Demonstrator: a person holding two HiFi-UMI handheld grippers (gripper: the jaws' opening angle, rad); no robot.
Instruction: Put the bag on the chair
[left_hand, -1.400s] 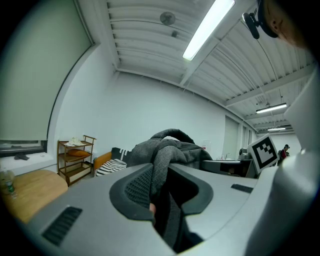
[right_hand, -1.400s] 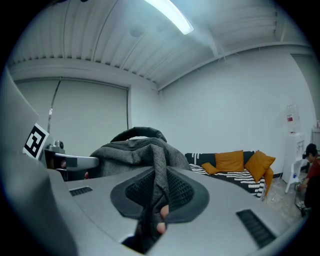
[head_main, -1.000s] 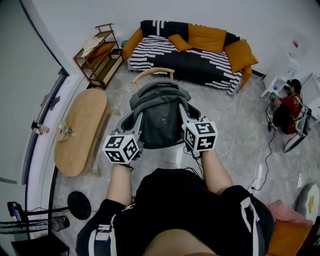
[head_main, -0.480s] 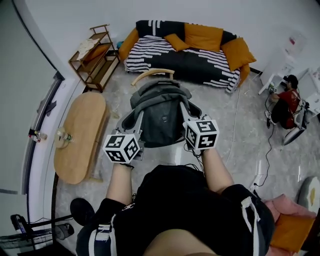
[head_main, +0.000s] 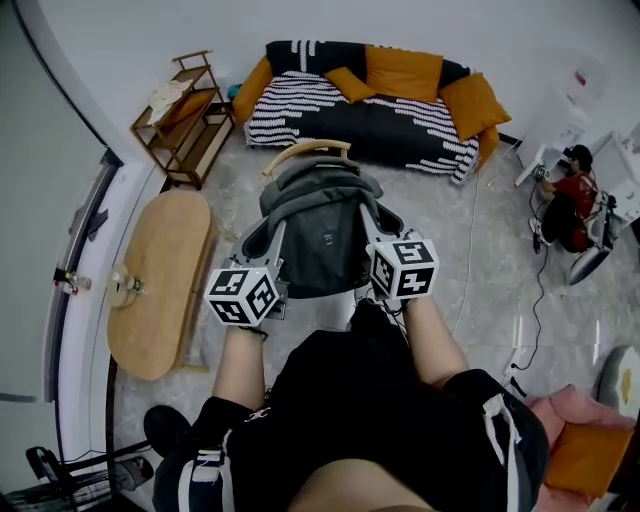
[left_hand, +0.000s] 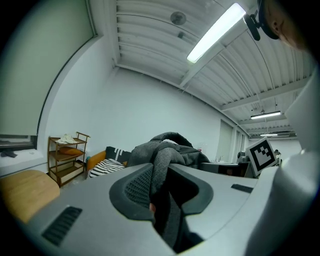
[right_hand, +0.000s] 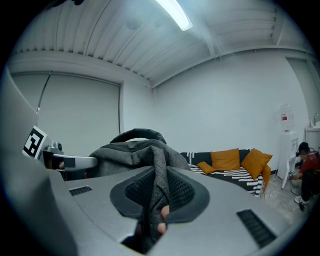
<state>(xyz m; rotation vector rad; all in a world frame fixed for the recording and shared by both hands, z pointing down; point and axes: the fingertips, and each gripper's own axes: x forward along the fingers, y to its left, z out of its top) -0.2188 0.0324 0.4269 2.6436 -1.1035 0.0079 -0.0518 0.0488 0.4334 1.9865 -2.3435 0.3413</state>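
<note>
I hold a dark grey backpack (head_main: 322, 232) up between both grippers, clear of the floor. In the head view my left gripper (head_main: 270, 245) is shut on its left edge and my right gripper (head_main: 372, 235) is shut on its right edge. The left gripper view shows a fold of the backpack (left_hand: 165, 165) pinched between the pads. In the right gripper view the backpack fabric (right_hand: 156, 172) is clamped in the same way. A wooden chair (head_main: 305, 150) with a curved backrest stands just beyond the bag, mostly hidden by it.
An oval wooden table (head_main: 158, 268) stands to my left, with a wooden shelf rack (head_main: 185, 115) behind it. A striped sofa (head_main: 370, 100) with orange cushions runs along the far wall. A person (head_main: 568, 205) sits at the far right. Cables lie on the floor at right.
The view has shifted slightly, the chair's backrest now showing a little more above the bag. Both grippers keep the same hold on the backpack.
</note>
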